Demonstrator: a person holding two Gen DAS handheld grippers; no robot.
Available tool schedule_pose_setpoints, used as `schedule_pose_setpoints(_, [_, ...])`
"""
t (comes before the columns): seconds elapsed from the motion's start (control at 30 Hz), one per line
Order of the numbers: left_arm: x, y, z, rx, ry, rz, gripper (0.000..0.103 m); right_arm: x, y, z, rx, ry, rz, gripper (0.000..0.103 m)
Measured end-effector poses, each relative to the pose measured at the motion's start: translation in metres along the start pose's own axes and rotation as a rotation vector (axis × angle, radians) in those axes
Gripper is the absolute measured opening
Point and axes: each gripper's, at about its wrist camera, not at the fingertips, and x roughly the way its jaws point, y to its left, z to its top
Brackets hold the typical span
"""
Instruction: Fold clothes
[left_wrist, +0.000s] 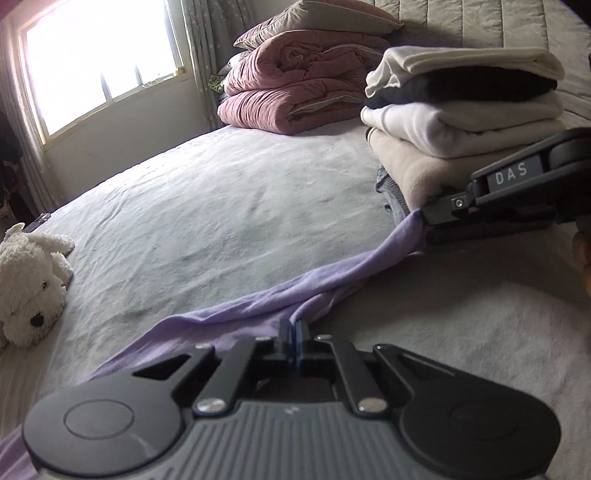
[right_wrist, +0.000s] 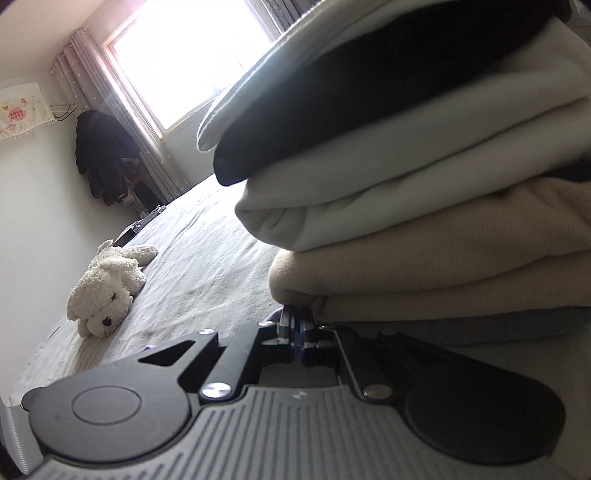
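Observation:
A lilac garment (left_wrist: 295, 295) is stretched in a band low over the grey bed sheet (left_wrist: 221, 206). My left gripper (left_wrist: 294, 325) is shut on one end of it at the near edge. My right gripper (left_wrist: 423, 218) is shut on the other end, right beside the stack of folded clothes (left_wrist: 461, 122). In the right wrist view the right gripper (right_wrist: 295, 325) has its fingers pressed together against the base of the stack (right_wrist: 424, 236), and only a sliver of lilac cloth (right_wrist: 273, 314) shows there.
A white plush dog (left_wrist: 31, 291) (right_wrist: 107, 291) lies at the bed's left edge. A rolled pink quilt (left_wrist: 295, 92) and pillows sit by the headboard. The window (left_wrist: 103, 59) is at the far left, with dark clothes (right_wrist: 99, 155) hanging beside it.

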Motion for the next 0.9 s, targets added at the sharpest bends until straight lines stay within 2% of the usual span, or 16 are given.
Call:
schedule_pose_setpoints(0.33, [-0.064,-0.001,-0.009,0.082,-0.023,-0.212,0.002,-0.021,0.006,0.008,-0.031,-0.014,-0.020,0.002])
schedule_pose_setpoints(0.57, [-0.081,-0.014,-0.028,0.179,0.042,-0.301,0.002,-0.033,-0.001,-0.003,-0.058,0.063,-0.031,0.002])
schedule_pose_setpoints(0.73, [-0.083,-0.021,-0.036,0.265,0.092,-0.344,0.002,-0.036,-0.003,-0.002,-0.112,0.086,-0.083,0.003])
schedule_pose_setpoints(0.77, [-0.084,-0.021,-0.037,0.275,0.099,-0.350,0.002,-0.036,-0.006,-0.002,-0.104,0.100,-0.073,0.003])
schedule_pose_setpoints(0.83, [-0.084,-0.016,-0.034,0.252,0.110,-0.378,0.005,-0.035,-0.011,-0.001,-0.085,0.125,-0.052,0.013])
schedule_pose_setpoints(0.9, [-0.082,-0.007,-0.027,0.177,0.092,-0.400,0.021,-0.035,-0.014,0.000,-0.071,0.151,-0.018,0.015])
